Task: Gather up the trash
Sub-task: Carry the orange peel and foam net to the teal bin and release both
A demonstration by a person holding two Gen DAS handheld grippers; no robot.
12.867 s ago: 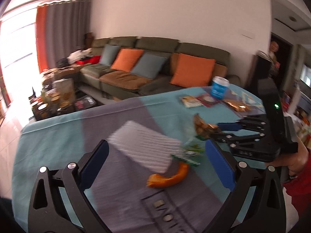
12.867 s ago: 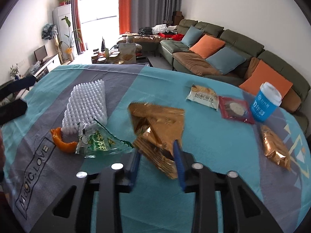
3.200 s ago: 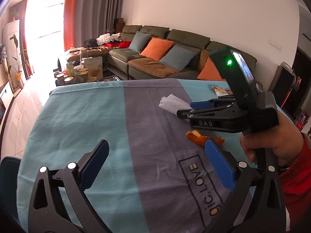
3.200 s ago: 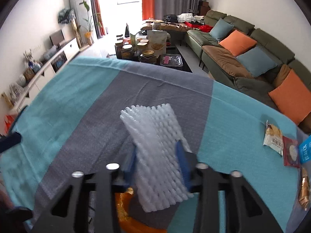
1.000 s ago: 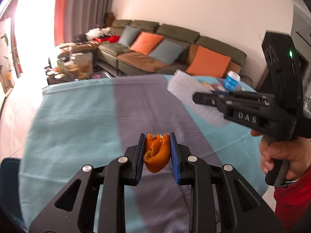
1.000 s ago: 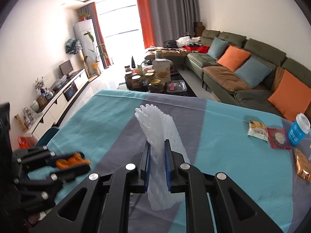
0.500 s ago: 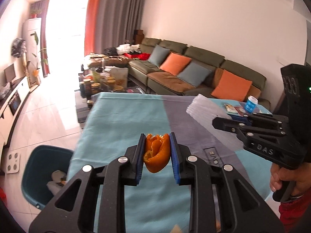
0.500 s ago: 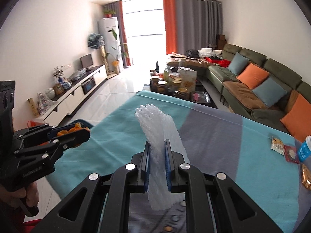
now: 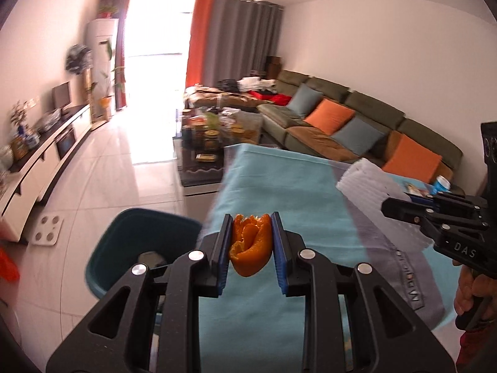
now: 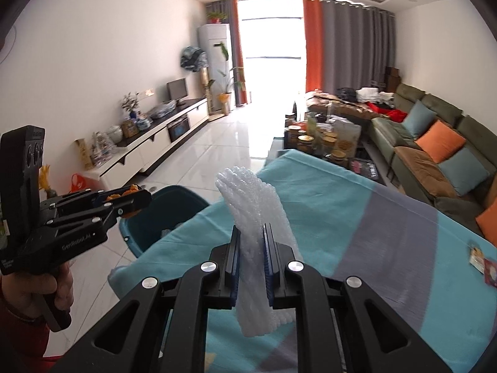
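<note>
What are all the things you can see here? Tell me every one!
orange peel: one, orange, clamped in the left gripper
foam net: one, white, clamped in the right gripper
bin: one, dark teal, on the floor beside the table
tablecloth: one, teal and grey, over the table
sofa: one, olive green, along the wall
cushions: orange and blue, on the sofa
curtains: orange and grey, at the window
left gripper: black, blue pads
right gripper: black, blue pads
</note>
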